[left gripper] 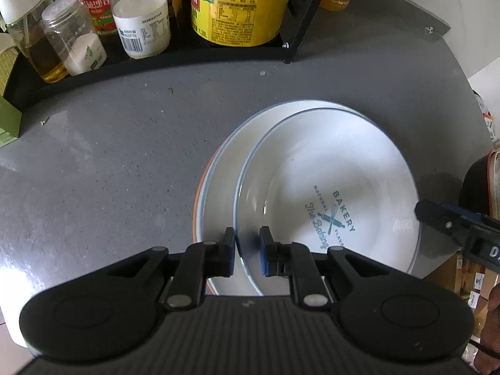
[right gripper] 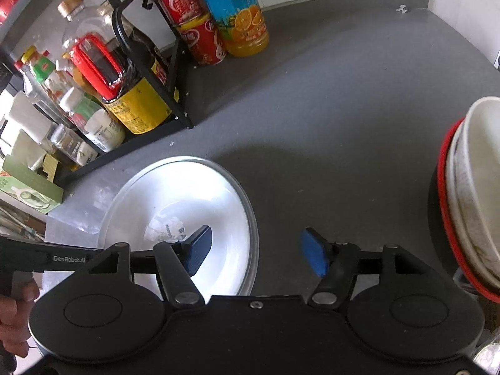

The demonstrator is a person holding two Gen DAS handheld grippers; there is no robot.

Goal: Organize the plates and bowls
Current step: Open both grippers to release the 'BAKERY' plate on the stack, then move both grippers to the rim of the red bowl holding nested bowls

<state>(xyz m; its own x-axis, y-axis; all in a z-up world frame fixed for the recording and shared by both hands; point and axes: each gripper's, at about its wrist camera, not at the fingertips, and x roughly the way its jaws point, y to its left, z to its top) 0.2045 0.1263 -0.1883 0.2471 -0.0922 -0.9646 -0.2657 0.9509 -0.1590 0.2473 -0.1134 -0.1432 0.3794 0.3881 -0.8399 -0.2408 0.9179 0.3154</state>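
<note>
A white plate with a blue "Bakery" print [left gripper: 328, 193] lies tilted on top of a larger white plate [left gripper: 218, 187] with an orange underside, on the grey counter [left gripper: 109, 156]. My left gripper [left gripper: 247, 251] straddles the near rim of the printed plate, its jaws narrowly apart with a small gap on each side of the rim. My right gripper [right gripper: 256, 250] is open and empty above the counter, just right of the plates [right gripper: 175, 206]; it also shows in the left wrist view [left gripper: 450, 228]. A stack of bowls [right gripper: 472, 193] with a red rim stands at the far right.
A black rack [left gripper: 293, 40] at the back holds sauce bottles and jars [left gripper: 240, 6]. Red cans [right gripper: 193, 15] and an orange juice bottle [right gripper: 237, 9] stand beside it. A green box [right gripper: 31, 184] sits at the left. The counter's edge runs close on the right.
</note>
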